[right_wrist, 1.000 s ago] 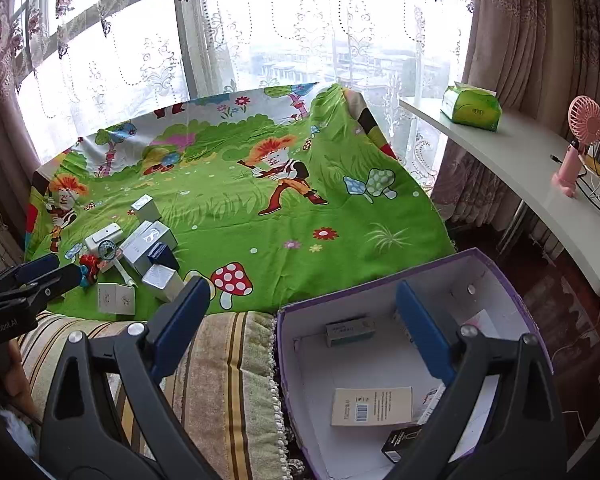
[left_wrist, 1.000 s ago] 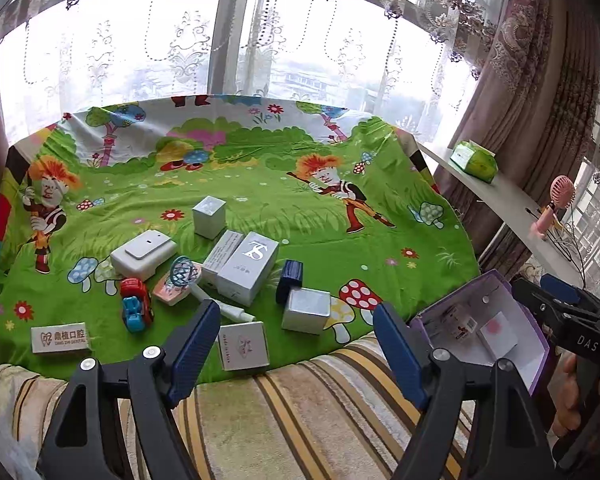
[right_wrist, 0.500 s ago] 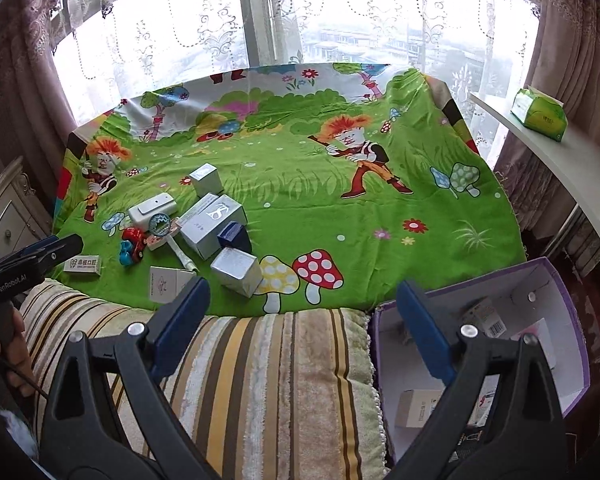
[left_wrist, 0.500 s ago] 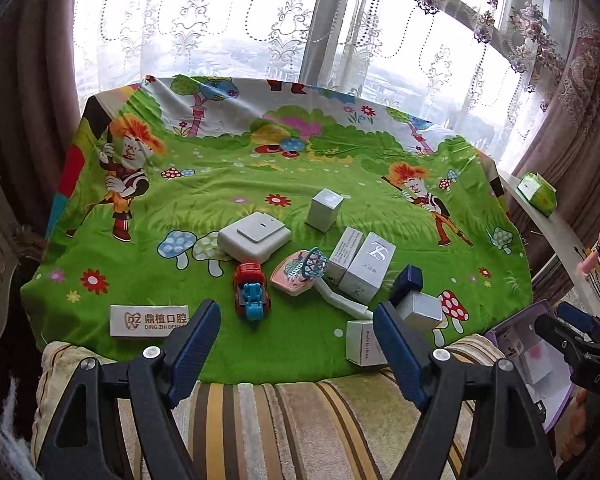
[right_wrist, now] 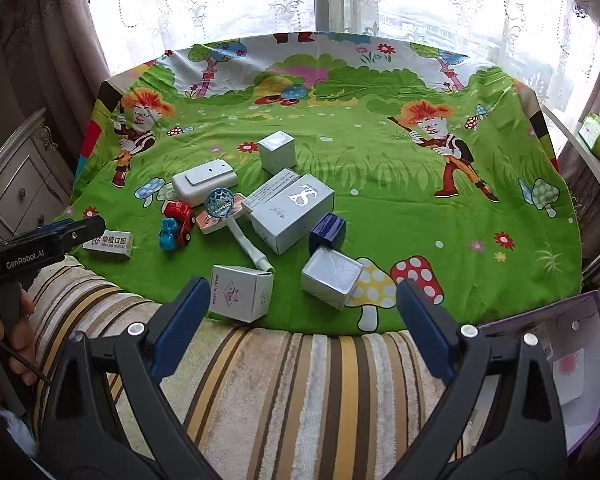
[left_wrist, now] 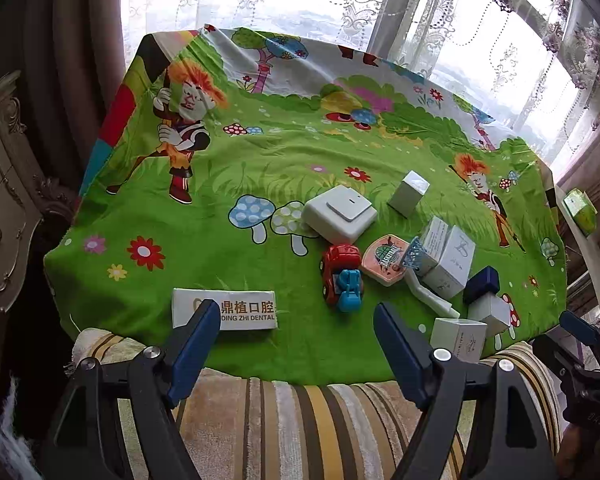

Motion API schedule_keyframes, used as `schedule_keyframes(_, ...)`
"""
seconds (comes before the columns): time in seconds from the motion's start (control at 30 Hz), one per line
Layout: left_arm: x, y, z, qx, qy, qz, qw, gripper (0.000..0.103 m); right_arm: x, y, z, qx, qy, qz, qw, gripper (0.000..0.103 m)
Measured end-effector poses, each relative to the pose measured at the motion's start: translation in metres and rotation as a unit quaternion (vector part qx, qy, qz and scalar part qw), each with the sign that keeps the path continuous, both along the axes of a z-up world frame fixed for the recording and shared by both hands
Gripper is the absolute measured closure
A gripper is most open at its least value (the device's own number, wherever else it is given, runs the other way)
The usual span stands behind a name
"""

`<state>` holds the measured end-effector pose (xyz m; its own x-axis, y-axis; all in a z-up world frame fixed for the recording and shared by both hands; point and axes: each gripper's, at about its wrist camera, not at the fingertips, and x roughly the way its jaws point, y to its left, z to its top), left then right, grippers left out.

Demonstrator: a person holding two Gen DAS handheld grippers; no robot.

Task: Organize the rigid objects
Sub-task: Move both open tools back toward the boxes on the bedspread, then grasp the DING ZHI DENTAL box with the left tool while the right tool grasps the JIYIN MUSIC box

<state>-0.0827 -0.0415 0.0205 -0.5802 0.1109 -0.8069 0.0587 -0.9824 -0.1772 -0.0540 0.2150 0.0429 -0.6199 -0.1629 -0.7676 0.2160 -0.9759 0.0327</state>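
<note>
both views have swung from the purple box (right_wrist: 580, 360) toward the dental box (left_wrist: 224, 314); left gripper (left_wrist: 296, 344) and right gripper (right_wrist: 300, 320) gape empty, probably lining up another pick.

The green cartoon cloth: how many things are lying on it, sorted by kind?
Boxes: 7
Toys (car, basketball hoop): 2
White switch-like unit: 1
Total: 10
</note>
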Motion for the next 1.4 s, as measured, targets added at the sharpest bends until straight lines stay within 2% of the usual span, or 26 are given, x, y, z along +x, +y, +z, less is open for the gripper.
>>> schedule_keyframes(0.27, -0.018, -0.018, -0.03, -0.003, -0.069, 0.023, 0.9973, 0.019, -0.014, -0.026, -0.019, 0.01, -0.027, 0.017, 0.999, 0.008)
schedule_keyframes(0.4, -0.024, -0.019, -0.041, -0.018, -0.094, 0.032, 0.9949, 0.019, -0.02, -0.038, -0.031, 0.024, -0.043, 0.028, 0.998, 0.008)
schedule_keyframes(0.6, -0.032, -0.015, -0.049, -0.051, -0.11, 0.035, 0.992, 0.016, -0.03, -0.044, -0.048, 0.035, -0.07, 0.027, 0.997, 0.009)
schedule_keyframes(0.8, -0.039, -0.02, -0.053, -0.057, -0.114, 0.052, 0.9905, 0.015, -0.038, -0.044, -0.06, 0.031, -0.09, 0.023, 0.995, 0.014)
schedule_keyframes(1.0, -0.043, -0.025, -0.059, -0.062, -0.118, 0.067, 0.9888, 0.015, -0.044, -0.046, -0.073, 0.034, -0.114, 0.022, 0.993, 0.031)
schedule_keyframes(1.13, -0.044, -0.03, -0.063, -0.051, -0.122, 0.073, 0.9885, 0.016, -0.044, -0.046, -0.075, 0.034, -0.118, 0.022, 0.992, 0.042)
schedule_keyframes(1.4, -0.04, -0.035, -0.06, -0.01, -0.103, 0.072, 0.992, 0.015, -0.042, -0.047, -0.075, 0.03, -0.114, 0.026, 0.993, 0.049)
